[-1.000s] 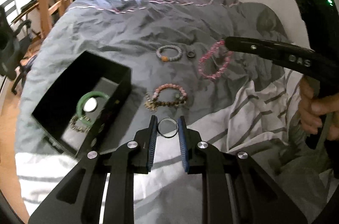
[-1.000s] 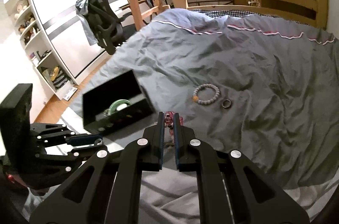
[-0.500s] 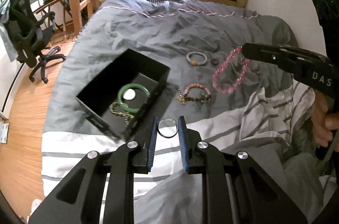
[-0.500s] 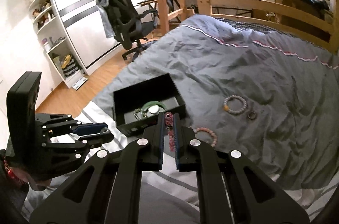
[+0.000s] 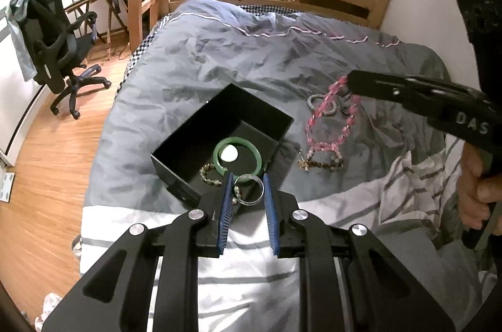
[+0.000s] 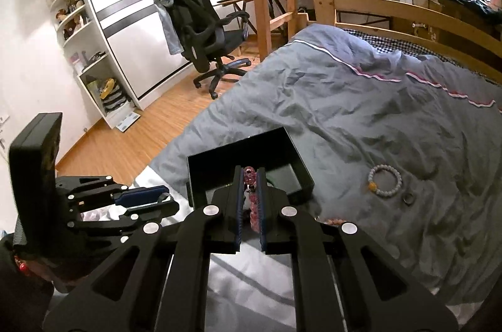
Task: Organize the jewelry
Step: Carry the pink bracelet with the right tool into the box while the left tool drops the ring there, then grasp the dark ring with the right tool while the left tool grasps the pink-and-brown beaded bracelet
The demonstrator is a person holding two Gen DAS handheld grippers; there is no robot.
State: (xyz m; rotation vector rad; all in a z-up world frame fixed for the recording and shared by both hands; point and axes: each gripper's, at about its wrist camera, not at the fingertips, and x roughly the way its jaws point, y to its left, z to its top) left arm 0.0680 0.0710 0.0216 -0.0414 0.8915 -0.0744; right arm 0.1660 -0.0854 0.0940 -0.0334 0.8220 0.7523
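Two grippers over grey duvet: left fingers clamp silver ring, right fingers clamp pink bracelet.

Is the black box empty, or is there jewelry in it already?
Not empty. The open black box already holds a green bangle around a small white piece, and a beaded bracelet beside it.

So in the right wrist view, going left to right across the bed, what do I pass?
Left claw → black box → pale beaded bracelet with an orange bead → small dark ring. The right claw, shut on the pink bead bracelet, overlaps the box, so I leave it unplaced.
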